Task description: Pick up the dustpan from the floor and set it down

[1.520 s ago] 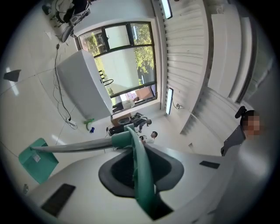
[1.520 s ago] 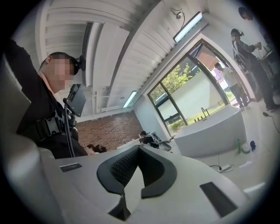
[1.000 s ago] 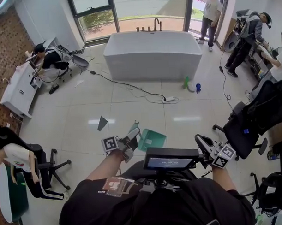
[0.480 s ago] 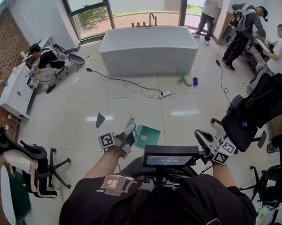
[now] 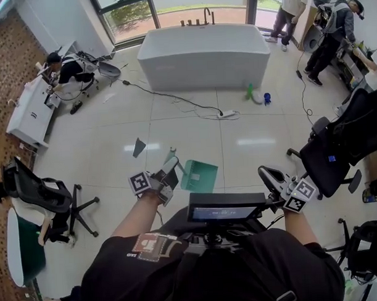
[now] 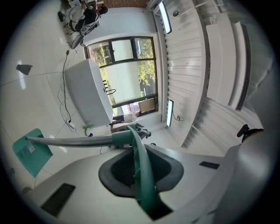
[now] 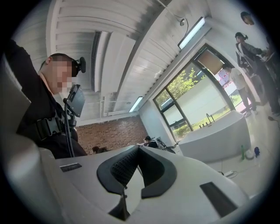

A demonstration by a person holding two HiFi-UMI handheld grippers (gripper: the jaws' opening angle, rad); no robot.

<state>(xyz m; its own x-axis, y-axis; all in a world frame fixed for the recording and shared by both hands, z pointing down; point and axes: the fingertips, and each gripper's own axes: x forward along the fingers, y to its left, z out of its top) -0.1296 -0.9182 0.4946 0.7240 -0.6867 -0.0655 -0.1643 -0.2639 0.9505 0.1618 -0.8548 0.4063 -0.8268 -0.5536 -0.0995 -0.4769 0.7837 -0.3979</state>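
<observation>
Left gripper (image 5: 168, 177): jaws narrow, clamped on the green loop handle (image 6: 141, 170) of the dustpan (image 5: 199, 176). The loop runs edge-on between the pads. Right gripper (image 5: 271, 178): jaws together, nothing in them, off to the side and well apart from the pan.

The pan hangs at the end of the metal shaft (image 6: 70, 141), just ahead of the left gripper over bare floor tile (image 5: 250, 151). Can't tell if its lip is clear of the tile.

Step as I read it: carry, then set down. The grip is at the far end of a long lever, so the pan will likely swing. Move slow, lower until the pan sits flat, only then open.

Use the open tile ahead. Avoid the dark scrap (image 5: 138, 147) to the left and the cable (image 5: 174, 103) further out, before the bathtub (image 5: 203, 53).
</observation>
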